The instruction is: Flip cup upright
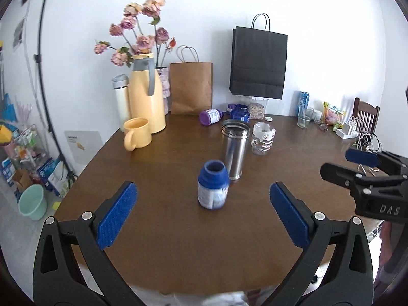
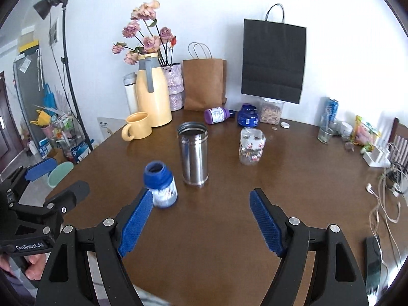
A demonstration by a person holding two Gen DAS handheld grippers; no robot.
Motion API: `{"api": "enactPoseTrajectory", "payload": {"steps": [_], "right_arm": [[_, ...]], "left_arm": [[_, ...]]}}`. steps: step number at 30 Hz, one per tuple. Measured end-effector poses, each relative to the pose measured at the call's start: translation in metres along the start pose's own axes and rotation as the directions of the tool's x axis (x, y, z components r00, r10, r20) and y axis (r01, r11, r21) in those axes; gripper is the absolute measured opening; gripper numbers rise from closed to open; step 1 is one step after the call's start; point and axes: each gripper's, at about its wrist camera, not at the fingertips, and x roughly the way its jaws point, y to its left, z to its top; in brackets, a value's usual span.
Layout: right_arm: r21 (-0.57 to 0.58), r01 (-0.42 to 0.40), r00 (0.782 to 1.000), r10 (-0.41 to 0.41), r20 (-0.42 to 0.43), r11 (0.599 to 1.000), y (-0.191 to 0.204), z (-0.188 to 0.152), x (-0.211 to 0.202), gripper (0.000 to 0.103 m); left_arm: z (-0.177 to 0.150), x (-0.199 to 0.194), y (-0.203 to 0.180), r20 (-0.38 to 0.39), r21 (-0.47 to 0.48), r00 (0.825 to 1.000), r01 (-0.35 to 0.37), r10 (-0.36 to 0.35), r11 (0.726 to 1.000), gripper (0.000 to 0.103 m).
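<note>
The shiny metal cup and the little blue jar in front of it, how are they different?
The metal cup is tall, slim and silver, while the blue jar is short, round-shouldered and dark blue. The metal cup's side is plain; the blue jar wears a white label. The metal cup's mouth is wide, the blue jar's narrower than its body. Both stand upright with open tops on the brown table, untouched by either gripper.

Shiny brushed-metal cup point(image 2: 194, 154), glossy wood table point(image 2: 293, 178), matt paper bags point(image 2: 204, 84), textured blue plastic gripper pads point(image 2: 136, 223)

A yellow jug point(image 1: 146, 94) and mug point(image 1: 136, 133), brown bag point(image 1: 191, 88) and black bag point(image 1: 258, 63) stand along the table's point(image 1: 165, 229) far edge.
</note>
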Motion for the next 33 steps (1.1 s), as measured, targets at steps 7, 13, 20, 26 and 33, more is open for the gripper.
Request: {"api": "enactPoseTrajectory", "payload": {"steps": [7, 13, 20, 26, 33], "right_arm": [[0.003, 0.046, 0.998, -0.046, 0.035, 0.999, 0.009, -0.047, -0.051, 0.082], [0.112, 0.079, 0.994, -0.086, 0.061, 0.991, 0.01, -0.091, -0.066, 0.082], [0.103, 0.067, 0.996, -0.072, 0.049, 0.992, 0.018, -0.099, -0.065, 0.082], [0.124, 0.073, 0.995, -0.081, 0.06, 0.99, 0.014, -0.1, -0.069, 0.082], [0.134, 0.078, 0.994, -0.088, 0.067, 0.988, 0.012, -0.1, -0.071, 0.082]], "left_arm": [[-0.04, -0.048, -0.011, 0.018, 0.01, 1.0, -0.022, 0.022, 1.0, 0.103], [-0.077, -0.065, -0.001, -0.015, 0.015, 0.998, -0.066, 0.067, 0.998, 0.103], [-0.081, -0.063, 0.004, -0.036, -0.012, 0.998, -0.06, 0.059, 0.998, 0.103], [-0.08, -0.066, 0.001, -0.021, -0.002, 0.997, -0.073, 0.072, 0.997, 0.103], [-0.08, -0.07, 0.0, -0.004, 0.012, 0.997, -0.08, 0.08, 0.997, 0.103]]}}
